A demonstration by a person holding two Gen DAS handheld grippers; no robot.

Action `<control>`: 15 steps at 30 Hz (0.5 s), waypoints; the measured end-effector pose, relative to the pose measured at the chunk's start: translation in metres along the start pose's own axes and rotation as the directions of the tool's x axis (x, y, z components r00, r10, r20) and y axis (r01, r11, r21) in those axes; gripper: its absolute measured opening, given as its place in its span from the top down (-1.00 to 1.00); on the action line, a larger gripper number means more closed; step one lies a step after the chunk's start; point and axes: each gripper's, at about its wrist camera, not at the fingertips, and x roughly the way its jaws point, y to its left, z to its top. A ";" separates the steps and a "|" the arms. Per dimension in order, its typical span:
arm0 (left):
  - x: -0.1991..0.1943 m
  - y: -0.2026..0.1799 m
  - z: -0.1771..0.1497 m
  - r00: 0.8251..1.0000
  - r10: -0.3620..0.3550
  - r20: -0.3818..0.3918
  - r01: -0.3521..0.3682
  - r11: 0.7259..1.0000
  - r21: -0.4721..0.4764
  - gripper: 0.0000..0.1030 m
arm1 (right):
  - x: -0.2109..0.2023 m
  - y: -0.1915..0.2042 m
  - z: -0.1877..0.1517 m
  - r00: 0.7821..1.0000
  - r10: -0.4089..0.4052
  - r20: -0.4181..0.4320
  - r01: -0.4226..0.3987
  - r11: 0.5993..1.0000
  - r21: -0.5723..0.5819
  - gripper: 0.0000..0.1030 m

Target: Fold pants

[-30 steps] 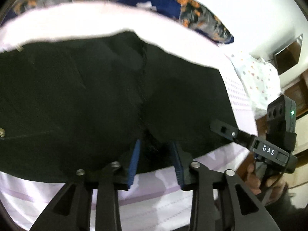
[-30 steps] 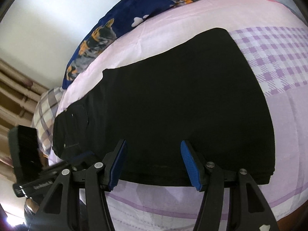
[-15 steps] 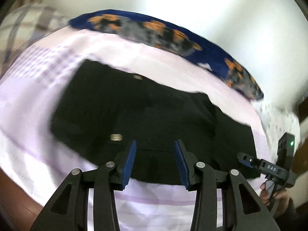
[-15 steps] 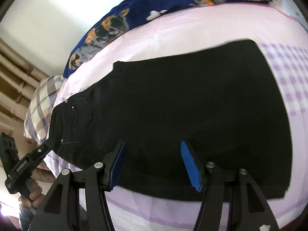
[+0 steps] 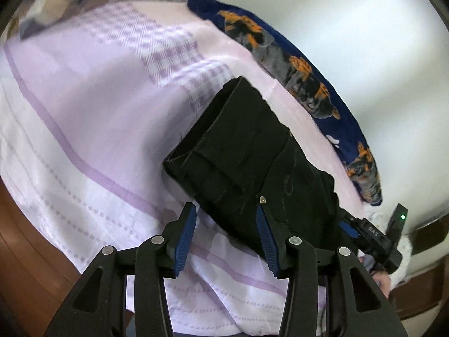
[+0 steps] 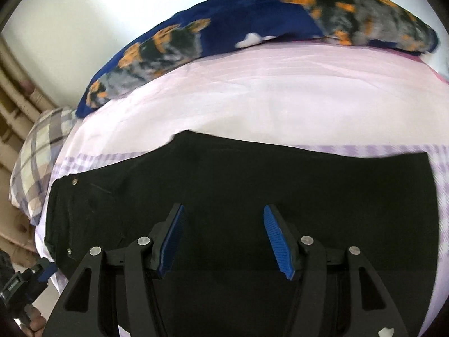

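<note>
We log two grippers, each with two black fingers carrying blue ribbed pads. Left gripper (image 5: 224, 236): jaws spread wide, nothing between them; its right pad overlaps the near edge of the pants in the left wrist view, but we cannot tell whether it touches. Right gripper (image 6: 223, 241): jaws also spread wide and empty, poised over the cloth; contact cannot be judged. One pair of black pants (image 6: 252, 196) lies flat on the bed, in a long band running across the right wrist view; the waist end sits toward the left, with a pocket seam and three small metal rivets or buttons counted there. In the left wrist view the same pants (image 5: 247, 151) run away from the lens, the far end showing a squared hem with layers stacked. Under them, one bedsheet (image 5: 92, 112), pale pink and lilac with purple check panels, a solid purple stripe and dotted rows. In the left wrist view the right gripper shows at the right edge with a green light lit and white lettering, too small to read with certainty. Farther back: one navy blanket (image 6: 252, 28) with orange and grey animal prints along the wall side, and one plaid pillow (image 6: 36, 163) at the left end of the bed.
</note>
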 end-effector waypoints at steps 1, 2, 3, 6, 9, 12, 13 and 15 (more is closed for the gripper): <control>0.002 0.002 0.000 1.000 -0.008 -0.006 0.008 1.000 -0.012 0.10 | 0.003 0.007 0.001 0.999 0.047 -0.018 -0.047 0.999 -0.008 -0.09; 0.005 0.005 0.000 1.000 -0.015 -0.012 0.014 1.000 -0.023 0.10 | 0.007 0.013 0.001 0.995 0.093 -0.036 -0.094 0.996 -0.006 -0.09; 0.008 0.008 0.001 1.000 -0.023 -0.018 0.023 0.999 -0.037 0.10 | 0.009 0.018 0.001 0.990 0.133 -0.051 -0.133 0.991 -0.003 -0.09; 0.018 0.018 0.005 0.998 -0.052 -0.034 0.049 0.995 -0.085 0.09 | 0.012 0.036 -0.002 0.980 0.183 -0.077 -0.185 0.982 -0.020 -0.11; 0.023 0.029 0.009 0.995 -0.096 -0.035 0.091 0.987 -0.132 0.04 | 0.014 0.047 -0.007 0.973 0.211 -0.096 -0.213 0.977 -0.011 -0.12; 0.025 0.035 0.012 0.990 -0.134 -0.039 0.127 0.983 -0.135 0.01 | 0.012 0.050 -0.011 0.970 0.219 -0.106 -0.221 0.975 -0.003 -0.13; 0.026 0.035 0.013 0.989 -0.144 -0.037 0.137 0.981 -0.137 0.00 | 0.011 0.051 -0.012 0.971 0.216 -0.104 -0.217 0.976 -0.001 -0.14; 0.028 0.037 0.017 0.986 -0.166 -0.030 0.160 0.976 -0.146 -0.05 | 0.009 0.050 -0.013 0.973 0.210 -0.100 -0.211 0.978 0.001 -0.14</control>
